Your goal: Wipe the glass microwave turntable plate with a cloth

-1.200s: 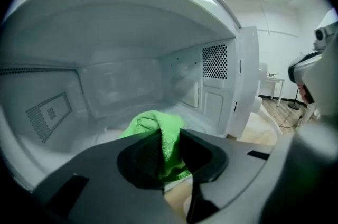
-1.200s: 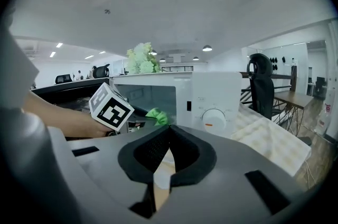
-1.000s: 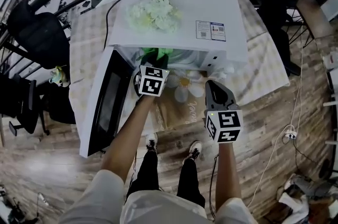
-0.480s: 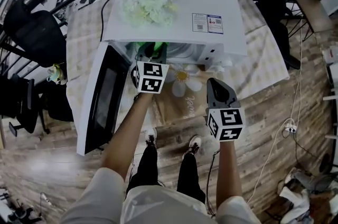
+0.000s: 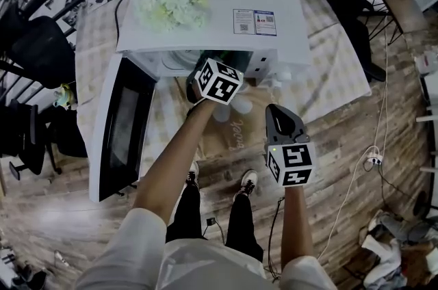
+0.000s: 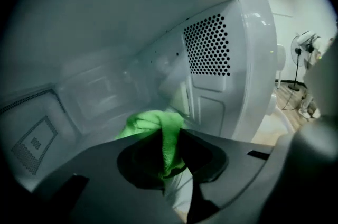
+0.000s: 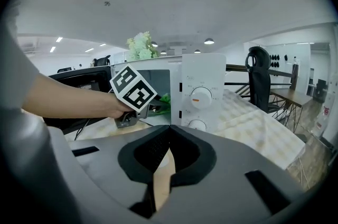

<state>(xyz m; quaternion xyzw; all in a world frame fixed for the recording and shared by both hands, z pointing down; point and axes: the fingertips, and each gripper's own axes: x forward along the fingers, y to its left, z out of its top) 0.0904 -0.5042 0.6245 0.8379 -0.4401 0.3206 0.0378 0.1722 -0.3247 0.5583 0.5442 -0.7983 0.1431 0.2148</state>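
**A:** Green cloth first: where do we have it?

**B:** Pinched in our left tool. Its jaws are closed on a fold of the cloth, and the rest bunches out ahead of the tips.

**A:** And where is that tool?

**B:** We reach it inside the open white microwave oven, close to the side wall with the perforated vent panel.

**A:** The glass turntable plate?

**B:** We cannot make it out for sure. The cavity floor under the cloth is blurred.

**A:** Our right tool?

**B:** Its jaw tips are together with nothing between them. We hold it out in front of the oven, apart from it, facing the round white dials.

**A:** Around us?

**B:** The black-windowed door stands open on our left. A bunch of pale flowers lies on top of the oven. The oven sits on the table with the checked covering.
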